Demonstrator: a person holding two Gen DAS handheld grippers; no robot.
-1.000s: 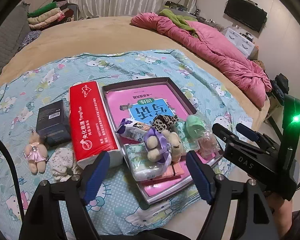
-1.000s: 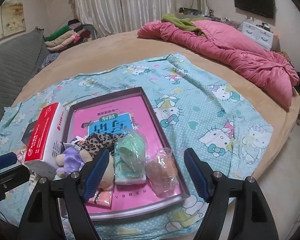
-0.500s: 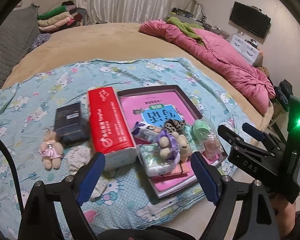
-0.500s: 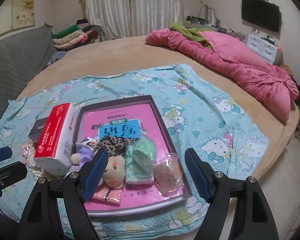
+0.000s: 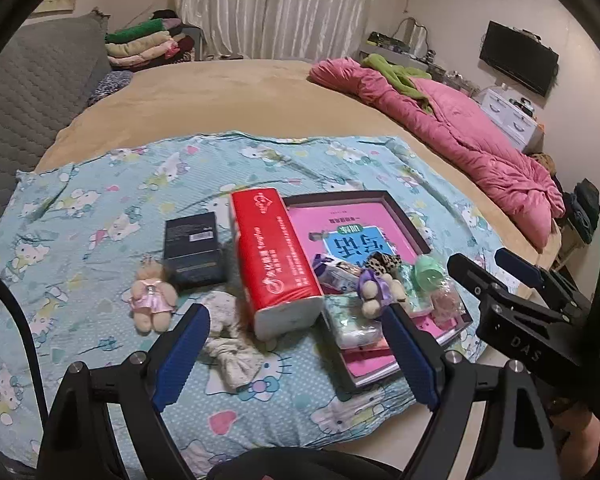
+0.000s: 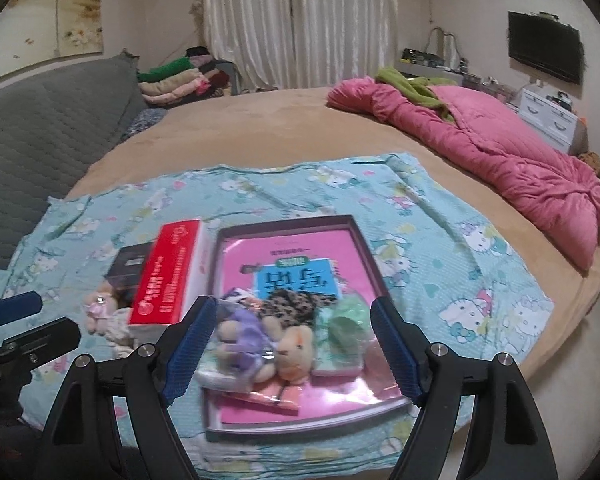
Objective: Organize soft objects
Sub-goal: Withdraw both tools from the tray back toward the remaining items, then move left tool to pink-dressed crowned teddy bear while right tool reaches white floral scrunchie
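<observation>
Red tissue pack (image 5: 274, 258) and dark box (image 5: 192, 252) left of tray (image 5: 410, 224), plush toys (image 6: 260, 338) inside tray, both grippers (image 5: 296, 354) (image 6: 292, 344) released, empty.

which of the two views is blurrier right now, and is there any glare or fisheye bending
Right wrist view: motion-smeared, soft toys in the tray and the red tissue pack lose their edges. Left wrist view: sharper, print on the tissue pack readable, green lamp flare at its right edge. Both: dim warm indoor light, dark corners, bed edge bowed by the fisheye.
</observation>
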